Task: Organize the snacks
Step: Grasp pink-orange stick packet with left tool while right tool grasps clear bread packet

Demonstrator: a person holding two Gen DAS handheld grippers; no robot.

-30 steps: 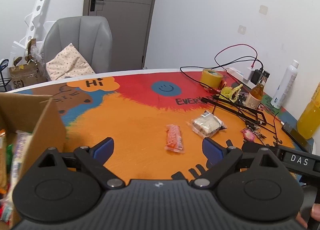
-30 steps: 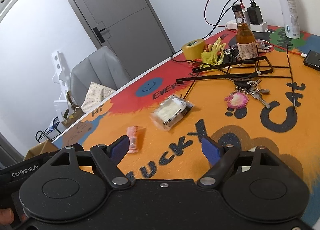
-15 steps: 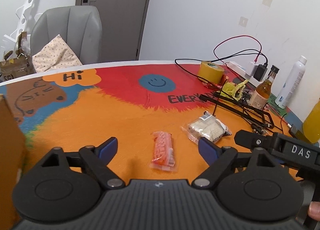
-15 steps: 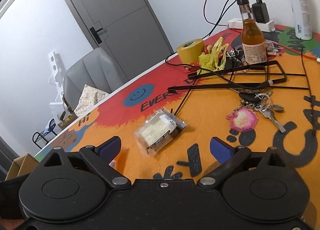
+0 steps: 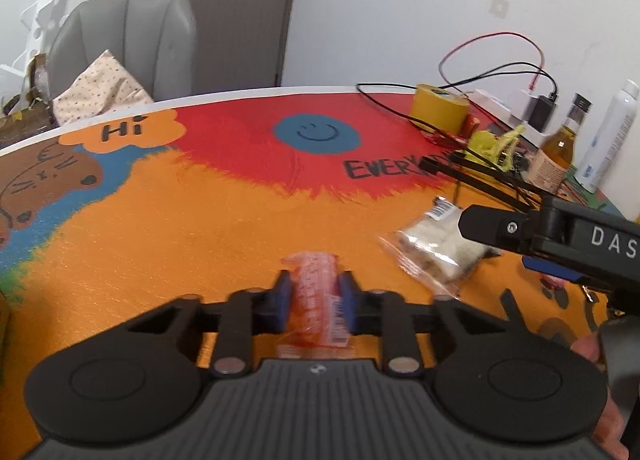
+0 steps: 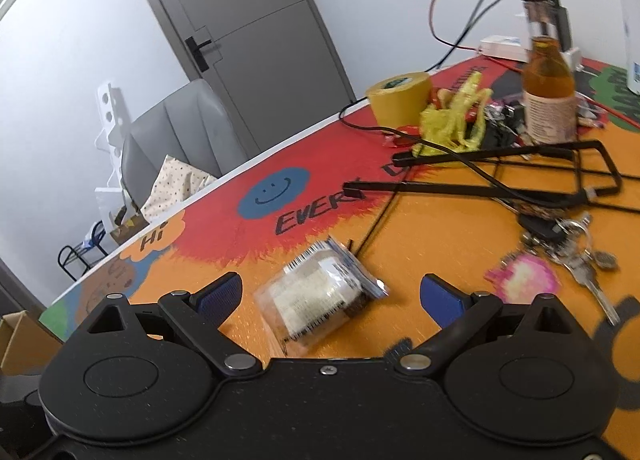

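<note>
now left gripper [image 5: 314, 296] fingers are closing, clamping the orange snack [image 5: 318, 300]; right gripper [image 6: 330, 298] spread around the clear packet [image 6: 320, 302].

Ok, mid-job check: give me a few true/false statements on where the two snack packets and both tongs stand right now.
1. The left tongs have the orange snack packet between their closing jaws. True.
2. The right tongs are clamped on the clear-wrapped pastry. False: jaws wide open, the pastry lies between them untouched.
3. The pastry lies on the table. True.
4. The yellow tape roll stands between the right tongs' jaws. False: it sits far back by the cables.
</note>
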